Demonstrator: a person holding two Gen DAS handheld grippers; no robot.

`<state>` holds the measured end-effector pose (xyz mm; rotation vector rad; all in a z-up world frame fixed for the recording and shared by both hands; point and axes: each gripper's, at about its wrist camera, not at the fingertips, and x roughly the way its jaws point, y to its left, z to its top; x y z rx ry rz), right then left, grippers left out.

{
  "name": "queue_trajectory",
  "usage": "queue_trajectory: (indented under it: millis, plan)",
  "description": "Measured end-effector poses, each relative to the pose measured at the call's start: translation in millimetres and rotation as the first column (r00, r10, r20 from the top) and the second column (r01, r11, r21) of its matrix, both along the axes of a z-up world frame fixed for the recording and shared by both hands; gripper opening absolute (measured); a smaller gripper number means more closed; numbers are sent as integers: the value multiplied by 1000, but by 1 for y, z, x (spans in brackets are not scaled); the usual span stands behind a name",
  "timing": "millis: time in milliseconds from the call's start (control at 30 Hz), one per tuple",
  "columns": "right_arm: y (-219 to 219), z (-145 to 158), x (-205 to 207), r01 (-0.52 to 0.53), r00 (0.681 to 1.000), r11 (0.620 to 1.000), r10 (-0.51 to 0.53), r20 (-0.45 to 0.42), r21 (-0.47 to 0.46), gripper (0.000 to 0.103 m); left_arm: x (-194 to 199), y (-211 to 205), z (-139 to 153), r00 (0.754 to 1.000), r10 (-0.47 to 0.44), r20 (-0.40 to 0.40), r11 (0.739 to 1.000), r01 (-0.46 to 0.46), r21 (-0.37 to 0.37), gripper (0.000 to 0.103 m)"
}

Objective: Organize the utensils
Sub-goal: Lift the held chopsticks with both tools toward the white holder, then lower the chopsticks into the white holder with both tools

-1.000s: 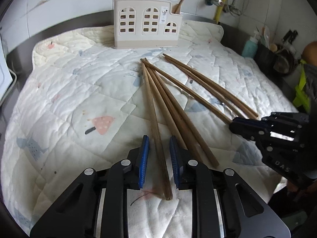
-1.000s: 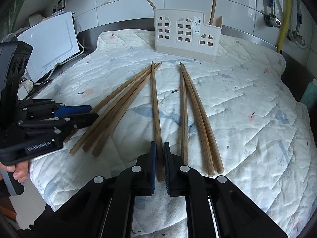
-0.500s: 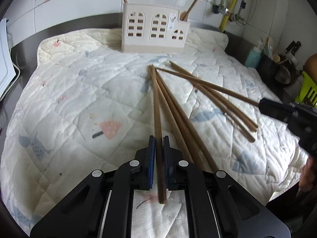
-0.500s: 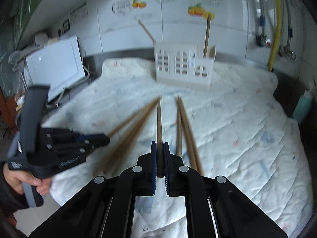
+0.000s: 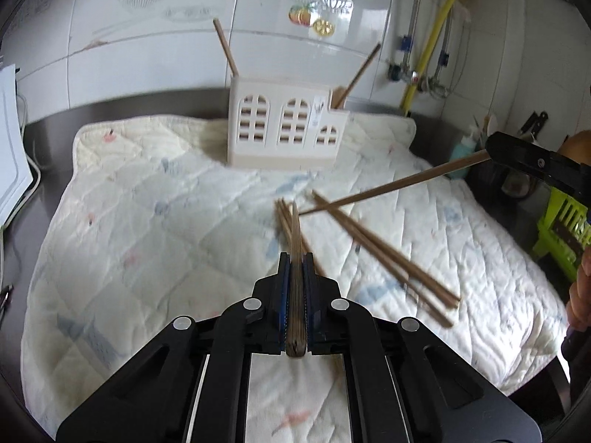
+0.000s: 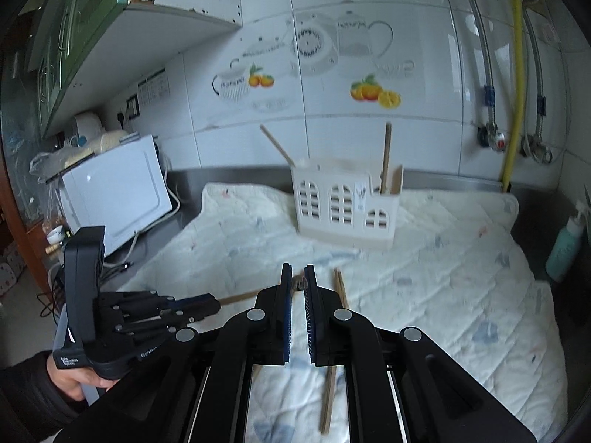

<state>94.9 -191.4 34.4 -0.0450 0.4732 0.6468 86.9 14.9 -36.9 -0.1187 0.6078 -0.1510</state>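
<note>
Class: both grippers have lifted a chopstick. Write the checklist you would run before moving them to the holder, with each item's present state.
1. Left gripper shut on its chopstick: ok.
2. Right gripper gripping its chopstick: ok.
3. Both sticks clear of the quilt: ok.
4. Holder upright: ok.
5. Free room in holder compartments: cannot tell.
6. Loose chopsticks out of the path: cannot tell.

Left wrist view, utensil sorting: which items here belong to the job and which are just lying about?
Job:
- chopstick clamped in the left gripper
- chopstick held by the right gripper
- loose chopsticks on the quilted mat
- cream utensil holder, two sticks already inside

Lying about:
- teal bottle
- white microwave
- green basket
</note>
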Motion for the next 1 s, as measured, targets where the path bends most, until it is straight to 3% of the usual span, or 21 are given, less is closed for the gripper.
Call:
queue_trajectory:
  millis: [333,700,1000]
  plan:
    - [5,49,43,-26,999,1000,27,47,-2,6,31,9,34,999,-21,37,1000,20,22,5]
    - [-8,137,104,43,991,997,-33,131,-69,6,75,19,97,994,-83,76,996,81,35,5]
    - [-4,137,151,86,993,980,-70,90,-181,6,97,11,144,981,-109,159,993,99,67,5]
